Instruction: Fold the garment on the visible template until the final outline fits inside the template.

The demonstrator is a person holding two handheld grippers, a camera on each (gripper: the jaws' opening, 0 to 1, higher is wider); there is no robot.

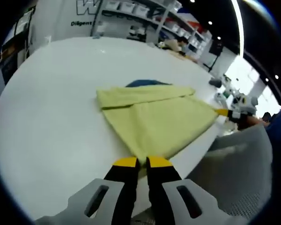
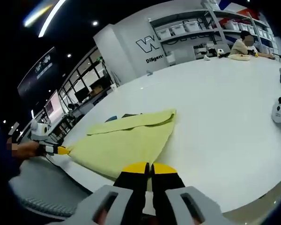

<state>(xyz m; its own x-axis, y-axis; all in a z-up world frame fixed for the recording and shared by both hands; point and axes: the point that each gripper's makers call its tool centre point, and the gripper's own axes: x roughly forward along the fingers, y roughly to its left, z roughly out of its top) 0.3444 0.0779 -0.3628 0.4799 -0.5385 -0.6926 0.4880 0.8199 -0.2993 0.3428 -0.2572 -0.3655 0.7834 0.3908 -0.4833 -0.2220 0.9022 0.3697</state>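
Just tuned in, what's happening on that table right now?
A person is folding a yellow garment on a white table. The left gripper and the right gripper each pinch a near corner at the table's edge, jaws closed on the cloth. A flap is already folded over along the far side. A bit of blue template peeks out behind it.

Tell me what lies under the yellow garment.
A dark blue sheet, probably the template, peeks out from beneath the far edge of the yellow garment on the white table. Only that strip shows; the rest, with its full outline, is covered by the cloth.
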